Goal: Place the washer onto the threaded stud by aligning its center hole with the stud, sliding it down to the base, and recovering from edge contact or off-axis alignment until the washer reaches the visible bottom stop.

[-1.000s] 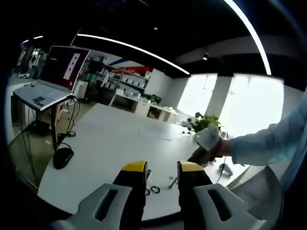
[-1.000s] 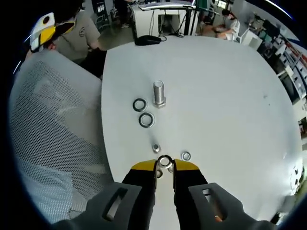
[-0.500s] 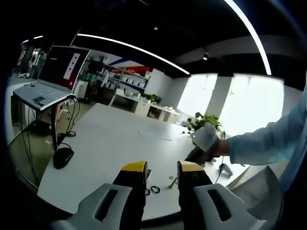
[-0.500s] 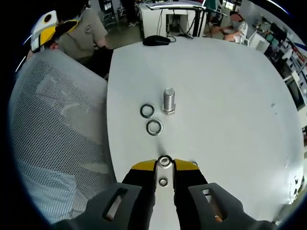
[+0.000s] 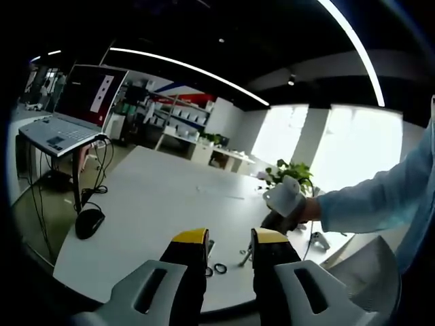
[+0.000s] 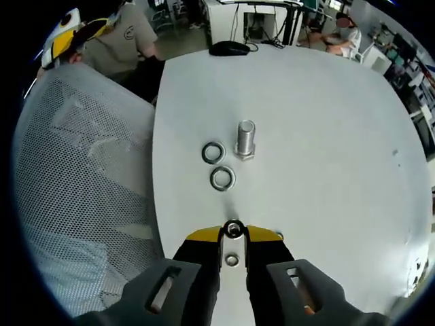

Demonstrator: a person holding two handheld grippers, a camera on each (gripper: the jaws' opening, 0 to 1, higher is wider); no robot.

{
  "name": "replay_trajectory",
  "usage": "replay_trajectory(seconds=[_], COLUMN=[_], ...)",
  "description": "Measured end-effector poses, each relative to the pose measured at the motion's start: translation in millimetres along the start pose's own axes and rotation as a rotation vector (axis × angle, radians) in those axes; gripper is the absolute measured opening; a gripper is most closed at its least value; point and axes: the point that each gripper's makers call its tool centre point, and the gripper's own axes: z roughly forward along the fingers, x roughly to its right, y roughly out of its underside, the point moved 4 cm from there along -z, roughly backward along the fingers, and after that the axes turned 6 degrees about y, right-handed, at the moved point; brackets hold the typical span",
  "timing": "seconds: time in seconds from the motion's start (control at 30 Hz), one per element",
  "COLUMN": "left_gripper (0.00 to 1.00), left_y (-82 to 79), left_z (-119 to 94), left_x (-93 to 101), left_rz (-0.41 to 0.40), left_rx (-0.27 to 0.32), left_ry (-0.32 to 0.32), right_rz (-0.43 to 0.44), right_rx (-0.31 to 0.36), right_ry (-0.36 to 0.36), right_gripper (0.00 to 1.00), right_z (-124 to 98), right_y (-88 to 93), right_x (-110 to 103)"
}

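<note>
The threaded stud (image 6: 245, 139) stands upright on the white table (image 6: 326, 136). My right gripper (image 6: 233, 233) is shut on a small metal washer (image 6: 234, 229), held at the yellow jaw tips a short way short of the stud. Two loose washers (image 6: 213, 152) (image 6: 222, 178) lie on the table just left of the stud. My left gripper (image 5: 230, 238) hangs open over the near table edge with nothing between its jaws. In the left gripper view a hand holds the right gripper (image 5: 284, 204) above the table, and a loose washer (image 5: 220, 269) lies below.
A mesh chair back (image 6: 75, 190) stands along the table's left side. A black mouse (image 6: 230, 47) lies at the far edge, with a person (image 6: 115, 34) beyond it. A laptop (image 5: 64, 125) on a stand and another mouse (image 5: 89, 222) appear in the left gripper view.
The right gripper has moved forward toward the stud with the washer still in it; small parts near its jaws have passed out of sight. The left gripper has stayed still.
</note>
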Motion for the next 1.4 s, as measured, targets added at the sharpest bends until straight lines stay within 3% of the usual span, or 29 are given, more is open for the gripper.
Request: replay_trajectory(seconds=[0.93,1.3,1.4], left_gripper=[0.23,0.23,0.23], left_y=[0.2,-0.1,-0.1], left_z=[0.0,-0.3,-0.3], left_x=[-0.8,-0.8,-0.8], left_rz=[-0.004,-0.005,-0.005], left_rx=[0.003,0.009,0.008], left_ry=[-0.009,-0.012,-0.013], right_rz=[0.03,-0.002,-0.032], right_rx=[0.026,0.011,-0.024], right_ry=[0.006,0.008,0.021], right_gripper=[0.13,0.13,0.13], right_z=[-1.2,0.0,1.3], right_y=[5.5,1.4,3.4], right_x=[2.3,2.8,3.2])
